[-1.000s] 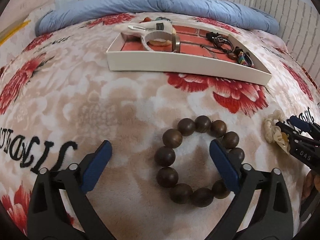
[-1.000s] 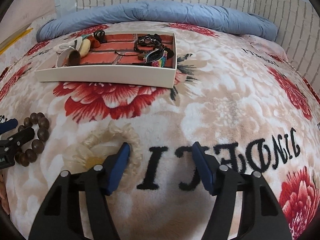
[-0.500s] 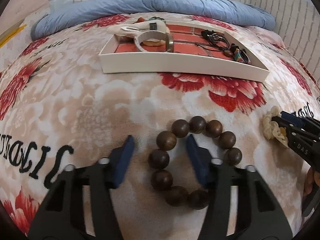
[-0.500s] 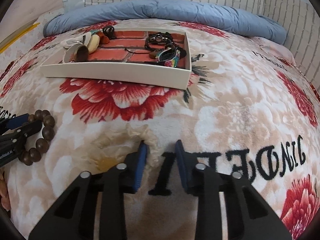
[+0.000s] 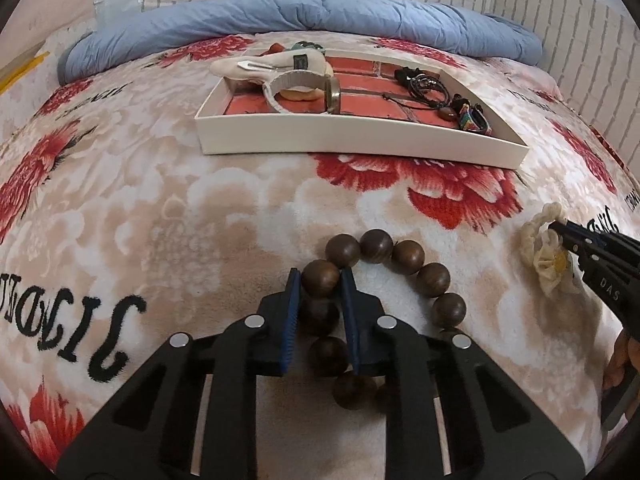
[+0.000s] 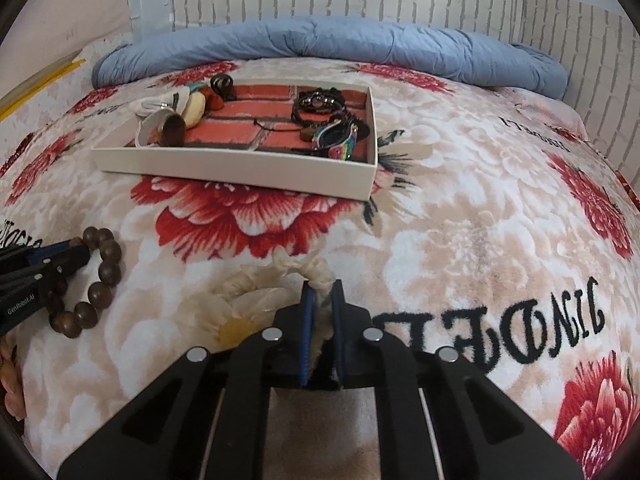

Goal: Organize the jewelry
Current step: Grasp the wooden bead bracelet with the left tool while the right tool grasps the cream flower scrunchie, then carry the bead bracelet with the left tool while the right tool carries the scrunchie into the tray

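A dark wooden bead bracelet (image 5: 412, 264) lies on the floral blanket; it also shows in the right wrist view (image 6: 105, 264). My left gripper (image 5: 320, 280) is shut on the bracelet's left beads. A cream crocheted scrunchie with a daisy (image 6: 256, 300) lies to its right; it also shows in the left wrist view (image 5: 546, 256). My right gripper (image 6: 320, 292) is shut on the scrunchie's right edge. A white tray (image 5: 360, 140) with a brick-pattern floor stands beyond, holding a watch, cords and bracelets; it also shows in the right wrist view (image 6: 240, 168).
A rolled blue quilt (image 5: 300, 20) lies along the far side against a white brick wall. The blanket (image 6: 480, 220) spreads wide to the right of the tray, with black lettering on it.
Both grippers have closed from wide open: the left onto the bead bracelet's left side, the right onto the scrunchie. Both have moved slightly forward.
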